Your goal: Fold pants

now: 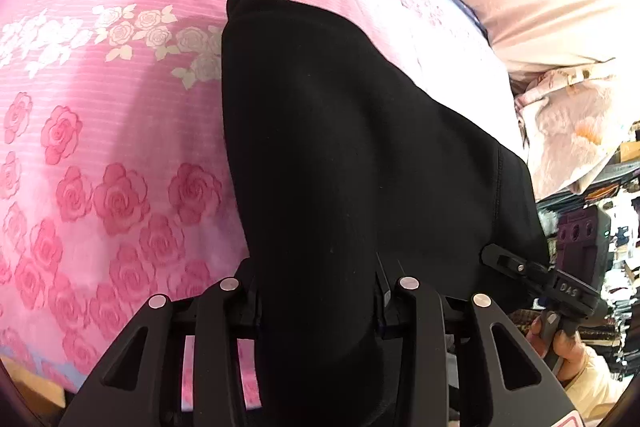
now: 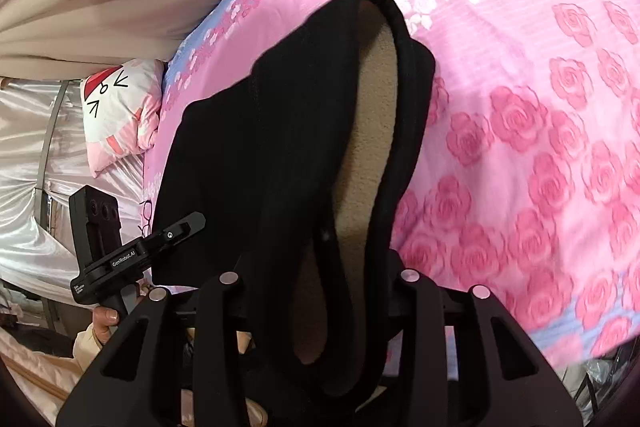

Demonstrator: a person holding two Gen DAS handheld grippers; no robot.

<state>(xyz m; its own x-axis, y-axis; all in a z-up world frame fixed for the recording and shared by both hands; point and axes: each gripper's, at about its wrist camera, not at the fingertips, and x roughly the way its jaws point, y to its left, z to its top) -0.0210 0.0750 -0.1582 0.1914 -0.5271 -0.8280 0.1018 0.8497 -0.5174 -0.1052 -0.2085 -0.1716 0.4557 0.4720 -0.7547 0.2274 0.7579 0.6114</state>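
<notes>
Your right gripper (image 2: 320,291) is clamped on the black pants (image 2: 272,147), whose opening shows a tan fleecy lining (image 2: 368,131). They hang over the pink rose-print bedspread (image 2: 520,107). At left your left gripper (image 2: 176,231) also meets the fabric's edge, near a pink-and-white pillow (image 2: 116,111).

Bed, pink rose-print quilt (image 1: 120,147); black pants (image 1: 340,147) partly draped on it.
</notes>
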